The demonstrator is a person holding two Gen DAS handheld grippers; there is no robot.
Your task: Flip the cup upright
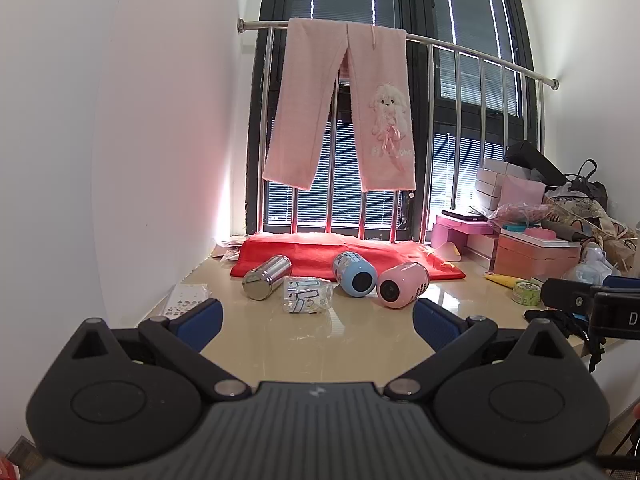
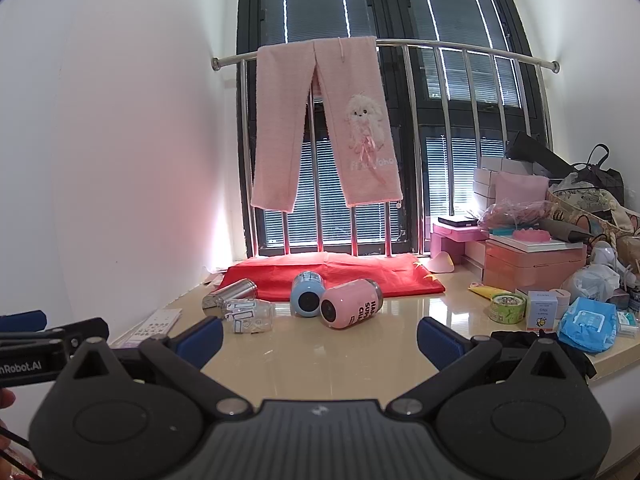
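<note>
Lying on their sides on the counter (image 1: pixel 360 344) are four cups, the pink cup (image 1: pixel 402 285) rightmost. Both claws, left gripper (image 1: pixel 318 318) and right gripper (image 2: pixel 320 338), are gaping wide, holding nothing. Only the right view is showing the blue wipes pack (image 2: pixel 588 322).

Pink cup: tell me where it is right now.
The pink cup lies on its side on the counter, right of centre in both views, close beside the blue cup on its left and just in front of the red cloth.
</note>
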